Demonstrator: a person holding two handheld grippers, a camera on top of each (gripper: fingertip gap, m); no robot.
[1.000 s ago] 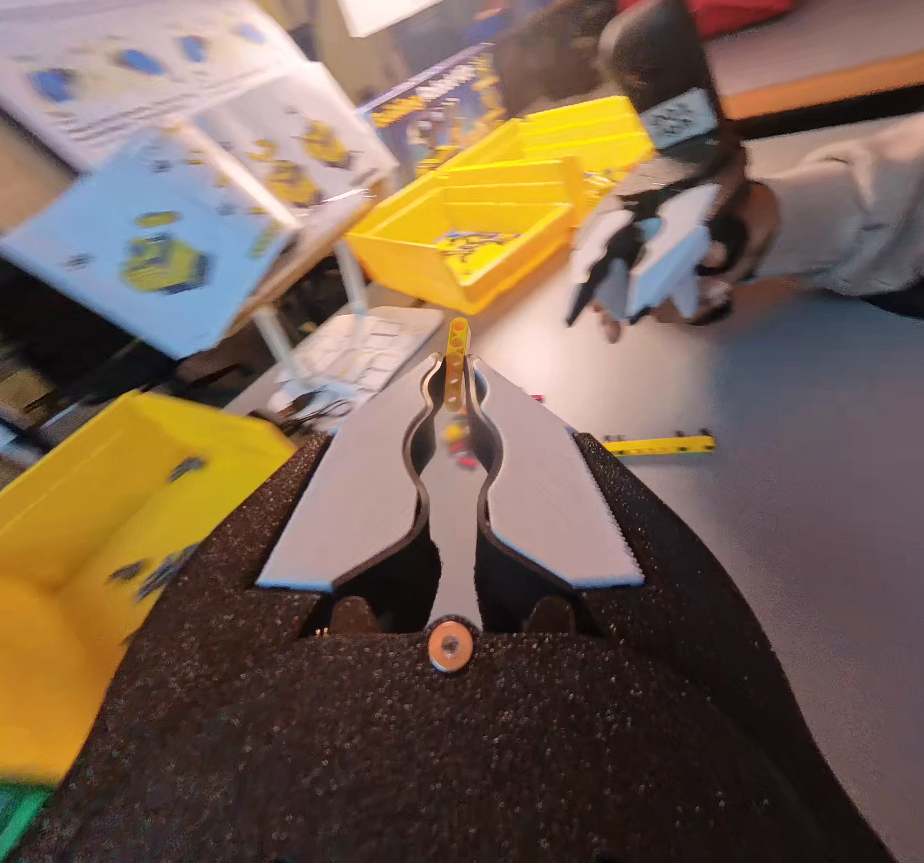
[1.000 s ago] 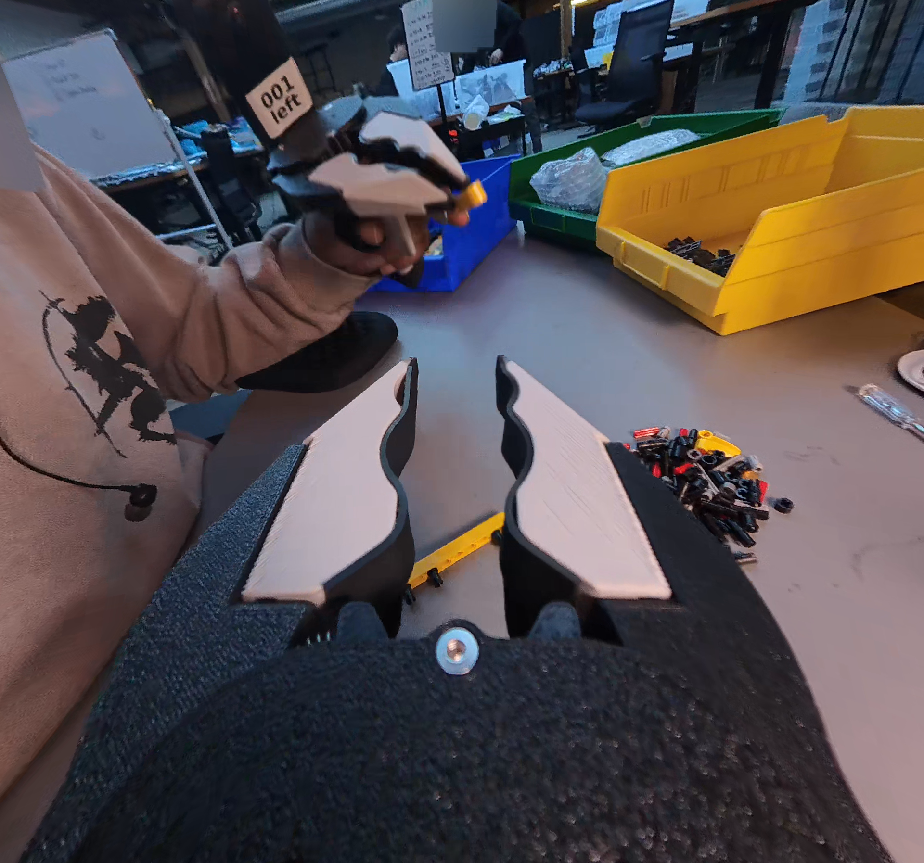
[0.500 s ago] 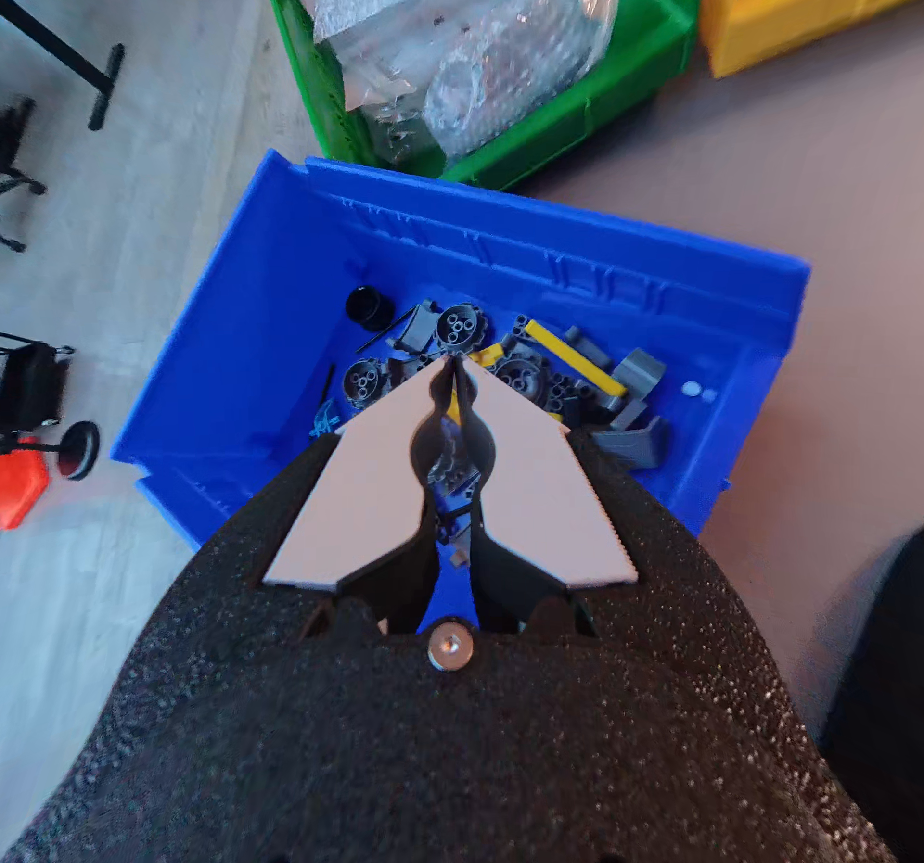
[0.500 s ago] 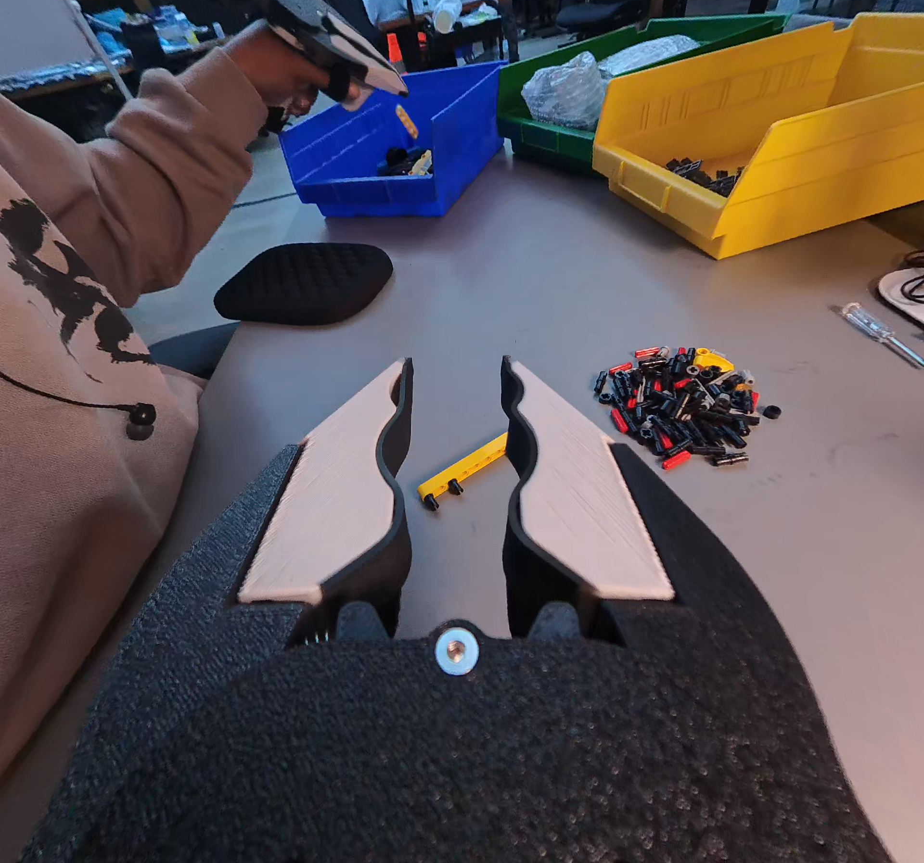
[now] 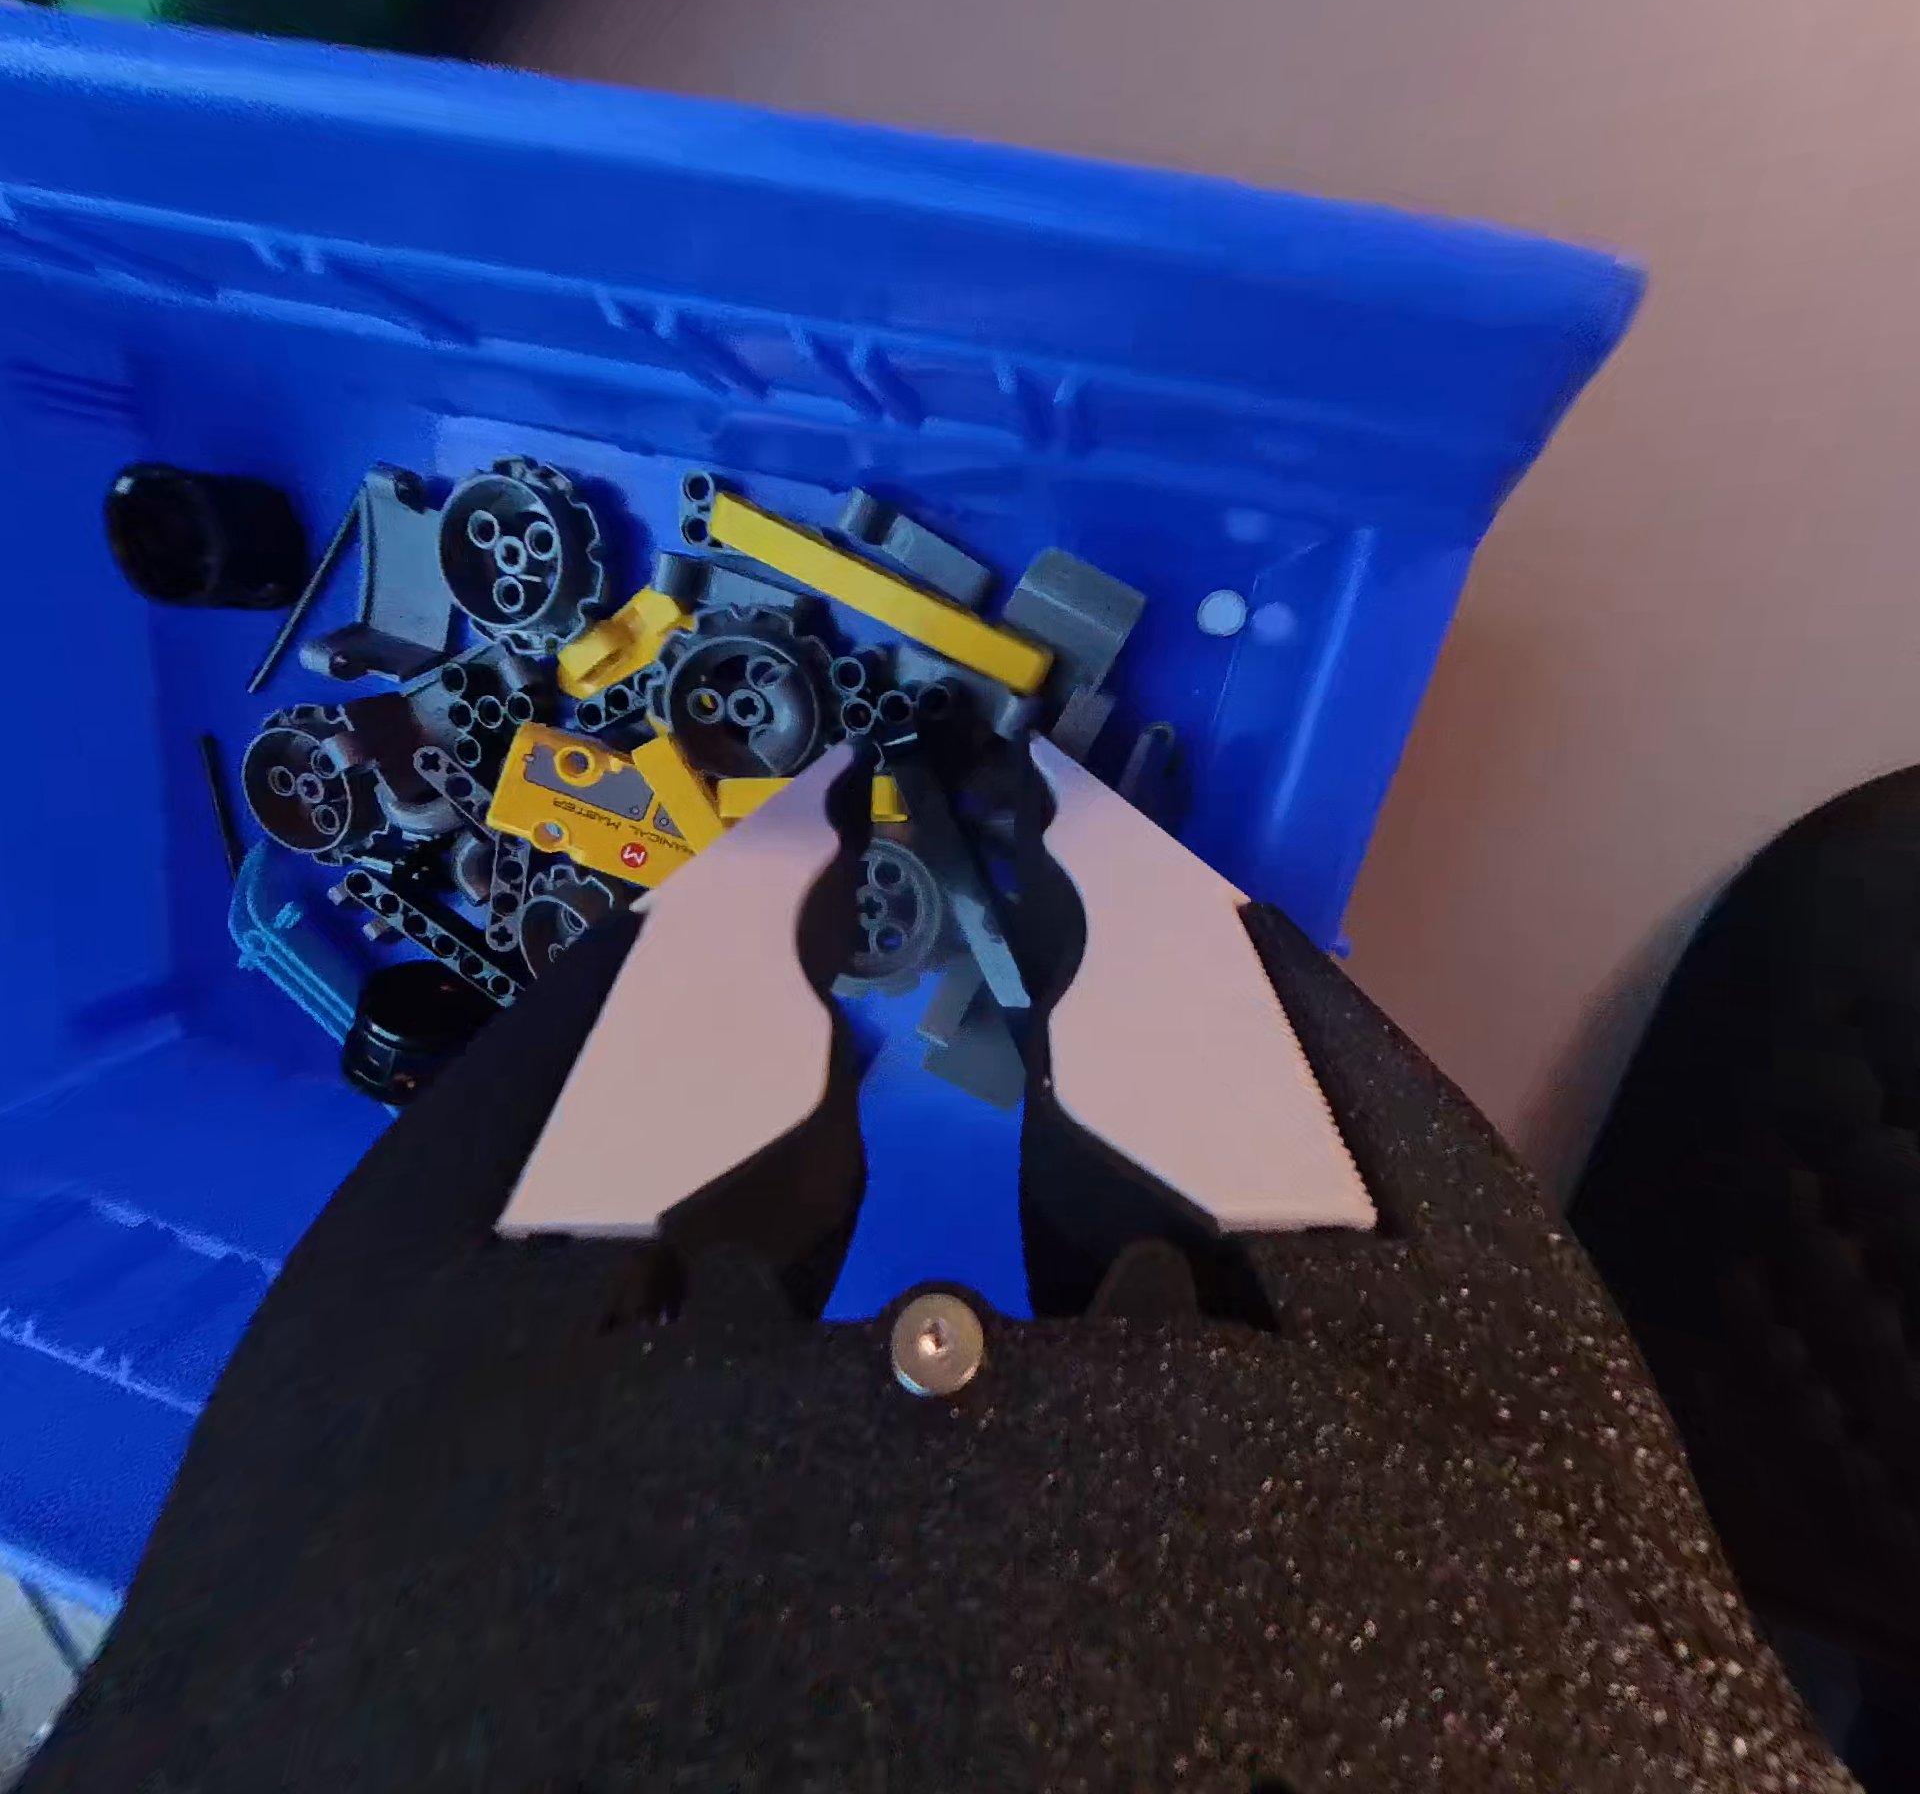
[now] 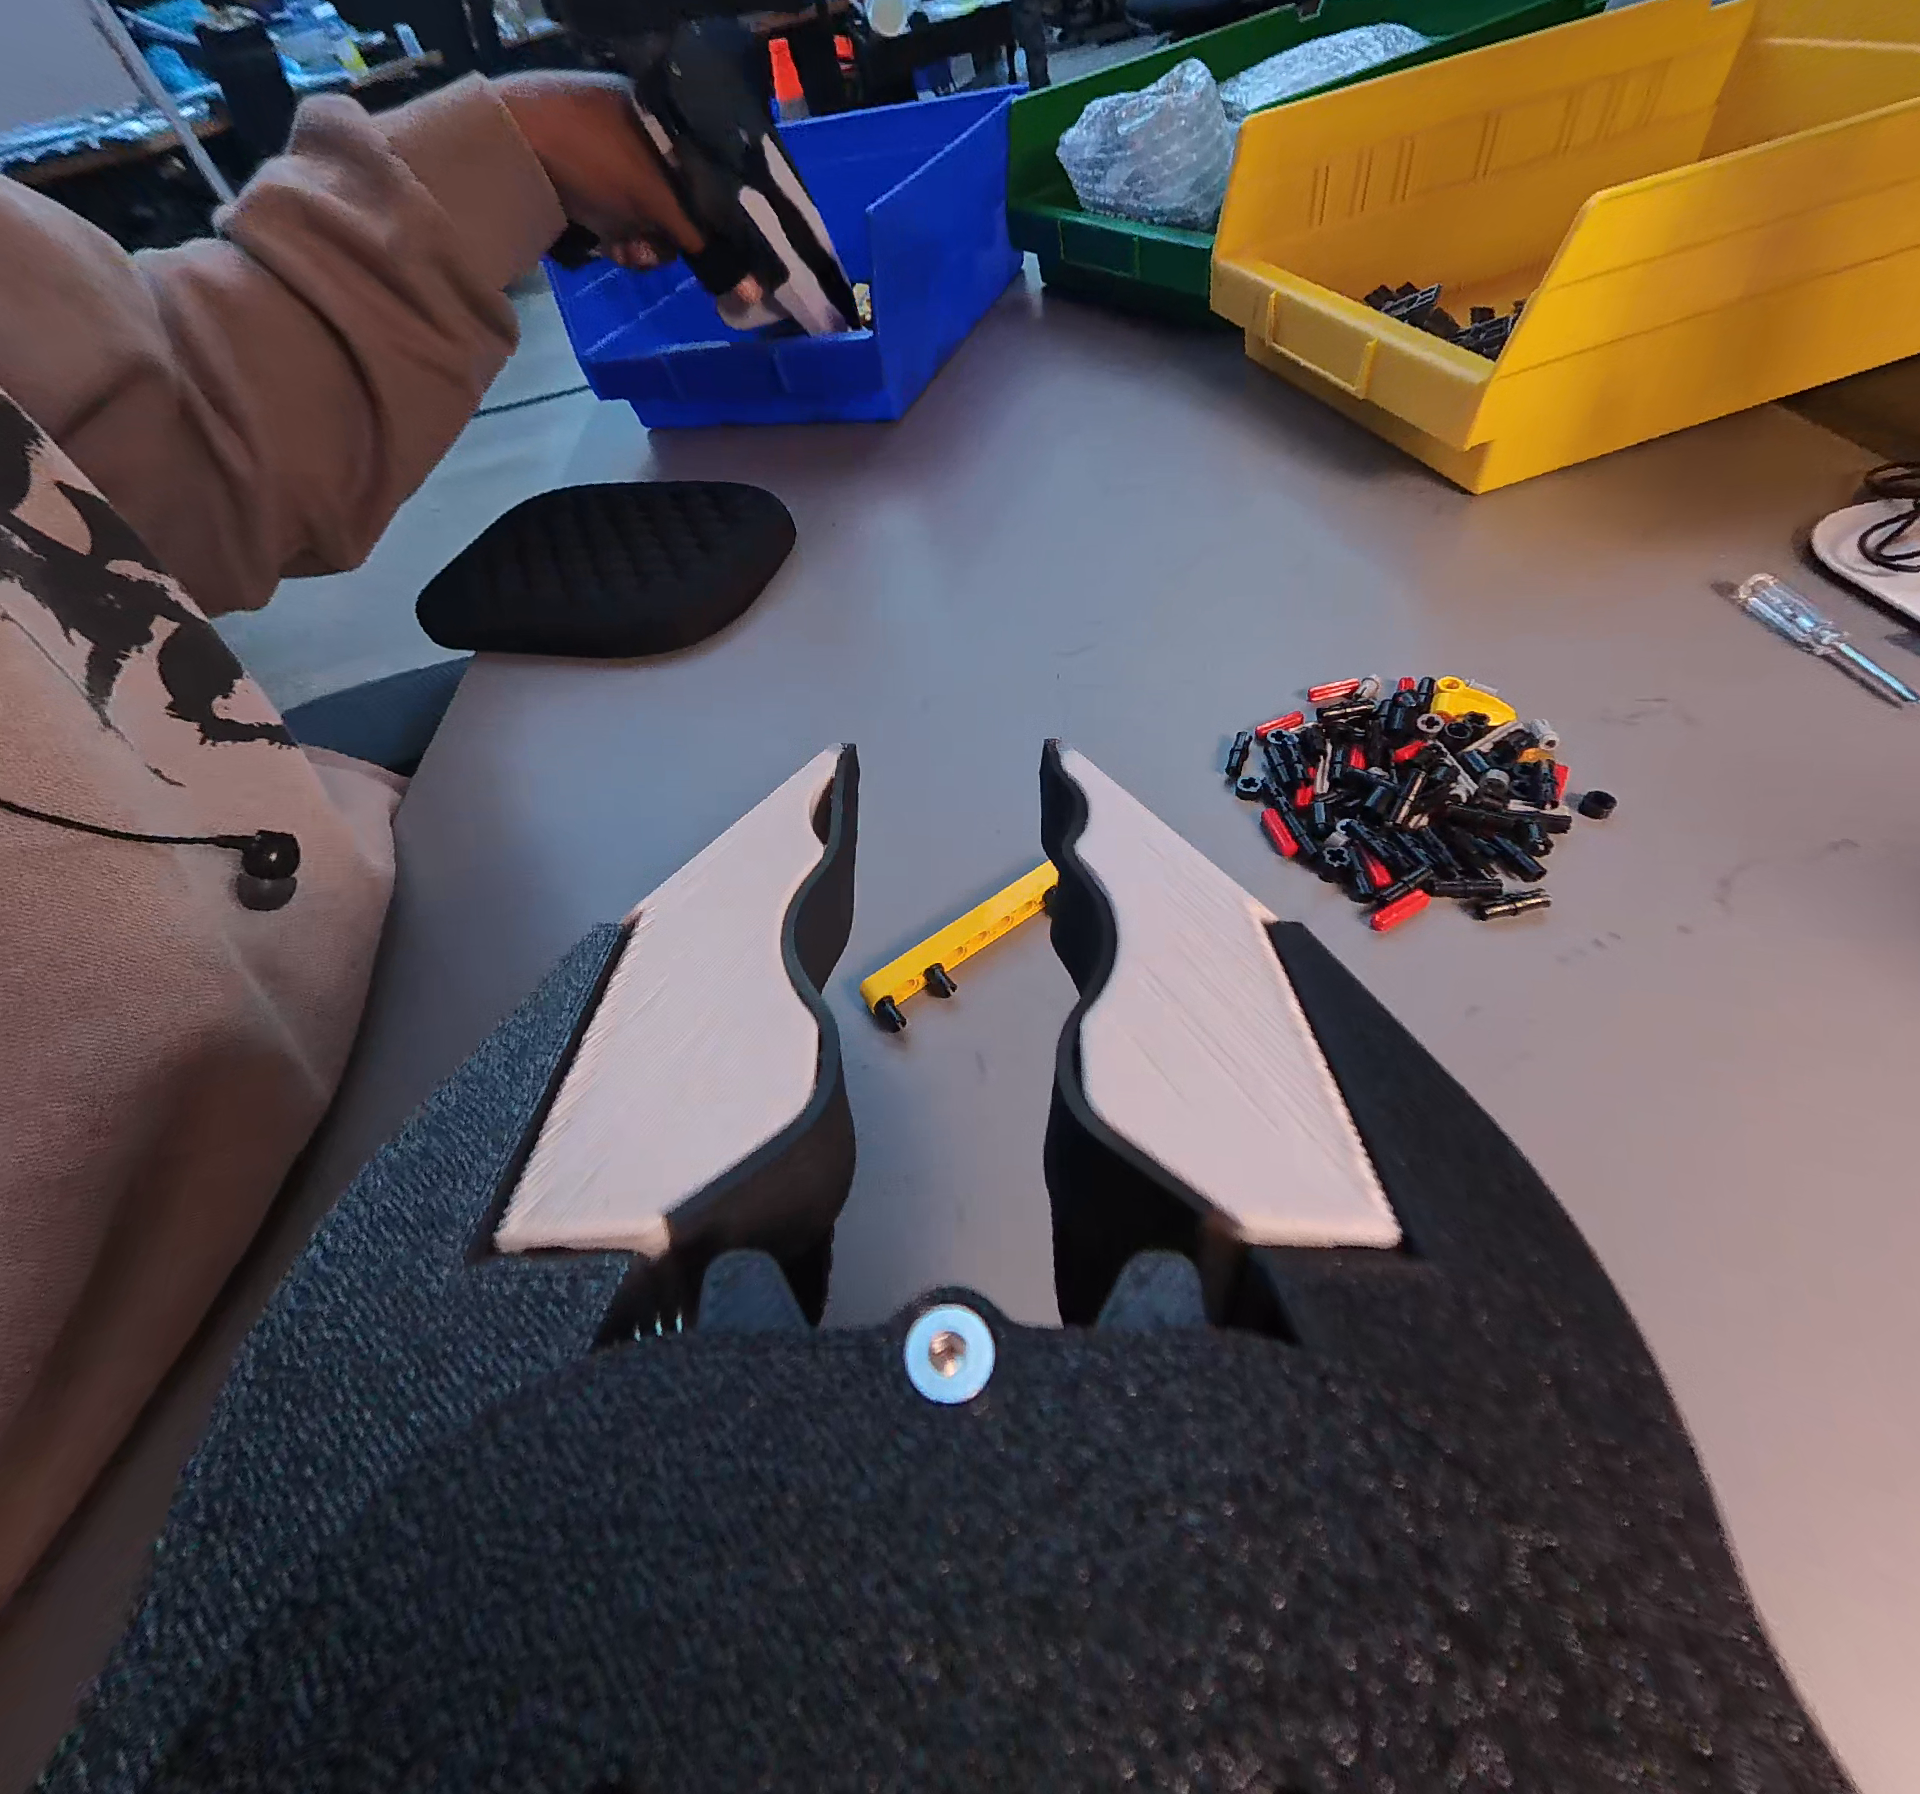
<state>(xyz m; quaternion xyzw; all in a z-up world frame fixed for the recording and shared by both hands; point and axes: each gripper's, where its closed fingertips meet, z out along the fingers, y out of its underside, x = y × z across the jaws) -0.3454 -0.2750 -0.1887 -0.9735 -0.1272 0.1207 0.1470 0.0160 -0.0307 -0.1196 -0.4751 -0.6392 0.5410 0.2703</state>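
Note:
My left gripper (image 5: 935, 757) is open, its tips low inside the blue bin (image 5: 935, 217) over a heap of grey wheels (image 5: 520, 555), black beams and yellow parts (image 5: 582, 794). A small yellow piece (image 5: 888, 799) shows between the jaws beside the left fingertip; I cannot tell whether it touches it. In the right wrist view the left gripper (image 6: 800, 290) dips into the blue bin (image 6: 935, 227). My right gripper (image 6: 948, 755) is open and empty above the grey table, with a long yellow beam (image 6: 966, 944) carrying two black pins lying below its fingers.
A pile of black and red pins (image 6: 1403, 799) lies right of the right gripper. A black pad (image 6: 613, 565), a green bin (image 6: 1122, 238) with plastic bags, a yellow bin (image 6: 1558, 217) and a screwdriver (image 6: 1808, 632) are on the table. A person's sleeve (image 6: 260, 310) is at left. Some 45 centimeters of space lies between my two pairs of fingers. About 25 centimeters separates my right fingertips from the screwdriver (image 6: 1808, 632).
My left gripper swung from above the table to the blue bin, went down into it, and its jaws opened off the small yellow beam. The right gripper stayed open over the long yellow beam.

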